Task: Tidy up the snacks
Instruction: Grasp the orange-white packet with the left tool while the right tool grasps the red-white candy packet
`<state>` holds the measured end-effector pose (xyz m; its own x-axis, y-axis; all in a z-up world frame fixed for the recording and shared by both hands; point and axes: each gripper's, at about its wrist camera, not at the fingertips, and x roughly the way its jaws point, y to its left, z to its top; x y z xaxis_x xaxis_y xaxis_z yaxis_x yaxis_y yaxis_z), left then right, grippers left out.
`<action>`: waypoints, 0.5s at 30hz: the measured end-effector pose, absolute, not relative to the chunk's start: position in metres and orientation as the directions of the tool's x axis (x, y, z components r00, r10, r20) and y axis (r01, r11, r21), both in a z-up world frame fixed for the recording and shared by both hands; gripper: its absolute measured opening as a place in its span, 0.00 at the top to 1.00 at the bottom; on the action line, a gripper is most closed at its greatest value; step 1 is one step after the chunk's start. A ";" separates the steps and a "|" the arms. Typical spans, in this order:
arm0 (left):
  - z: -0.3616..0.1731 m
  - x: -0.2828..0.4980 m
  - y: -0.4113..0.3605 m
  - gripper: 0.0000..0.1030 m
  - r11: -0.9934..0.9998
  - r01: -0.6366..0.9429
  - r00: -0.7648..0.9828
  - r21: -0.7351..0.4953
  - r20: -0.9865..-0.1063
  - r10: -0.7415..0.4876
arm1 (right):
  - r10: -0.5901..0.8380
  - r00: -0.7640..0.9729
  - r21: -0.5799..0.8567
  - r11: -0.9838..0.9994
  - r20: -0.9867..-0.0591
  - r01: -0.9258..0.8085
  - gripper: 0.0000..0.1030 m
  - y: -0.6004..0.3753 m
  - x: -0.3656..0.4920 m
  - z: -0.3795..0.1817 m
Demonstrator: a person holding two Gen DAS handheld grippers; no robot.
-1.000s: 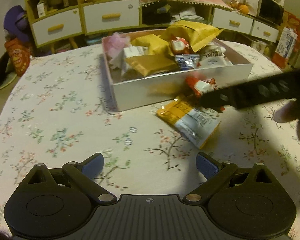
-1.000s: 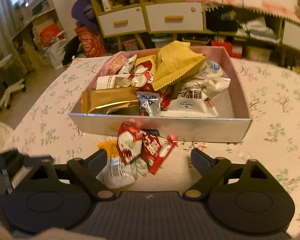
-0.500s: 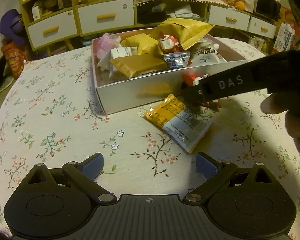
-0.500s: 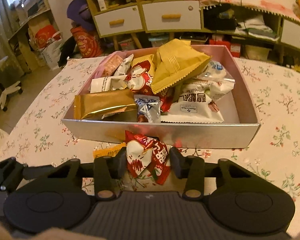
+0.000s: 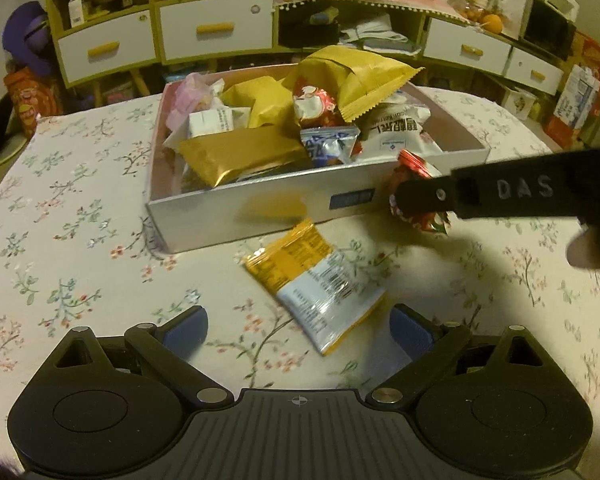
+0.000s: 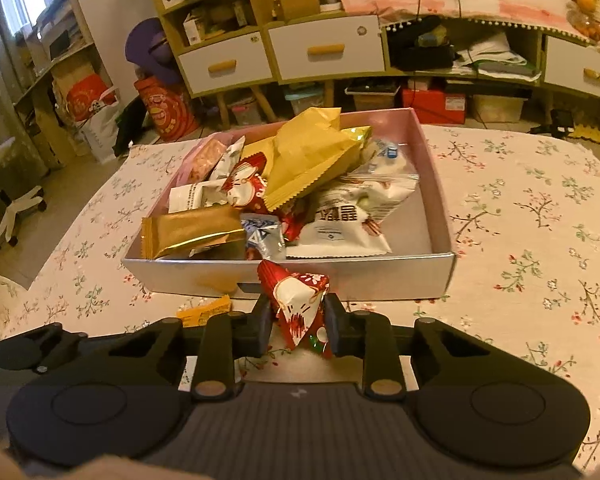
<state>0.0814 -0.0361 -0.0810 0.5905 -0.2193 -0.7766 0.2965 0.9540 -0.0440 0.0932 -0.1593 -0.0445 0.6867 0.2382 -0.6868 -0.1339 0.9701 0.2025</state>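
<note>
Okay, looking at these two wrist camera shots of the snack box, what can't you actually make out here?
- Left wrist view: most of the red snack packet, hidden behind the right hand-held gripper, whose jaws are closing on it.
- Right wrist view: the yellow and white packet, only a corner shows past the gripper's finger.
- Both views: the bottom of the box, buried under piled snacks.
- Left wrist view: the person's hand, cut off by the right edge.
</note>
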 end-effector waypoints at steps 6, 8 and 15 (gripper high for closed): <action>-0.083 0.095 -0.045 0.14 0.977 0.204 0.596 -0.058 -0.784 -0.171 | 0.234 0.692 0.223 0.969 -0.683 -0.107 0.76 -0.171 0.092 -0.044; -0.081 0.098 -0.047 0.22 0.982 0.180 0.602 -0.064 -0.782 -0.161 | 0.235 0.691 0.226 0.968 -0.683 -0.106 0.76 -0.173 0.091 -0.045; -0.079 0.102 -0.054 0.60 0.993 0.115 0.617 -0.020 -0.782 -0.087 | 0.237 0.690 0.229 0.968 -0.684 -0.105 0.77 -0.175 0.091 -0.046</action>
